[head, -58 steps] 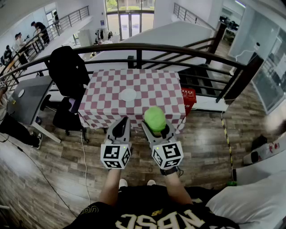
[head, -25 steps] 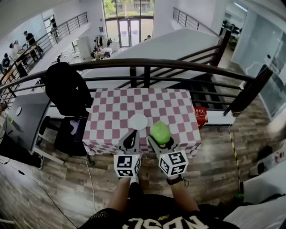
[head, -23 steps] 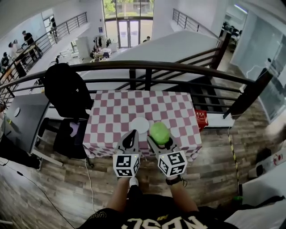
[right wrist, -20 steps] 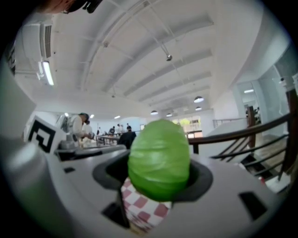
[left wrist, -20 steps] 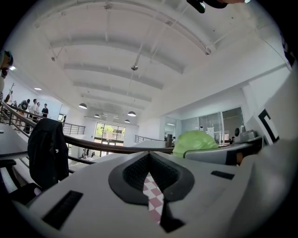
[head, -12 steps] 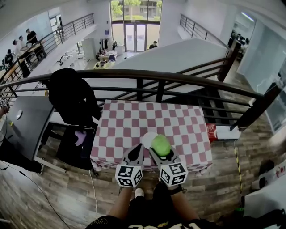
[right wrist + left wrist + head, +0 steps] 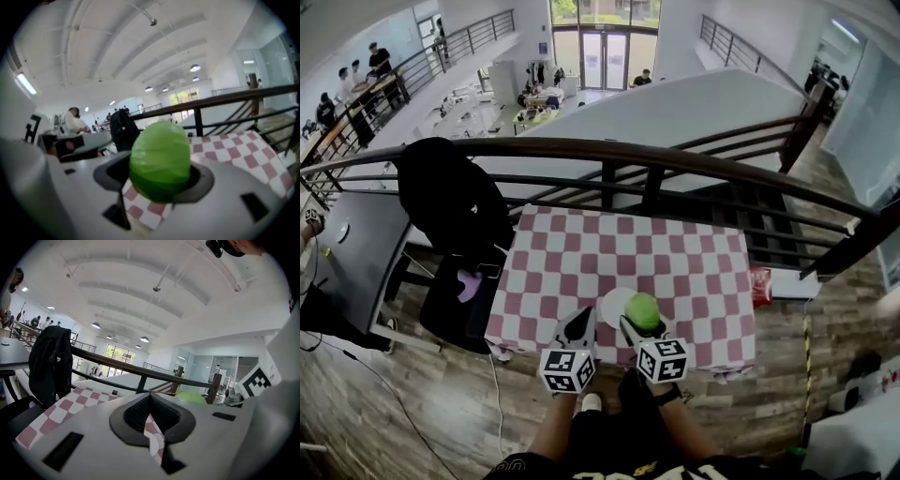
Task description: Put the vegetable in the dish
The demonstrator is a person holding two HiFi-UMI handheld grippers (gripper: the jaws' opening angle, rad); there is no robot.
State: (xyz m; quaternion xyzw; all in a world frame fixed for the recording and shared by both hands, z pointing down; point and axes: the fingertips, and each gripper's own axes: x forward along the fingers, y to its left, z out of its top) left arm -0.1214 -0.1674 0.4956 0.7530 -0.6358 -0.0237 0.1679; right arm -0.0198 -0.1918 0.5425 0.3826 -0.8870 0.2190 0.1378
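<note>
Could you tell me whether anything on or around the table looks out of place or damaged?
Nothing stands out. The checked tablecloth lies flat, the white dish sits level on it, and the green vegetable looks whole, held in the right gripper close by the dish.

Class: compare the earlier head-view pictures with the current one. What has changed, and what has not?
Both grippers moved forward over the table. The right gripper now holds the cabbage at the dish's right edge. Unchanged: its grip on the cabbage, the left gripper shut and empty, the dish in place.
</note>
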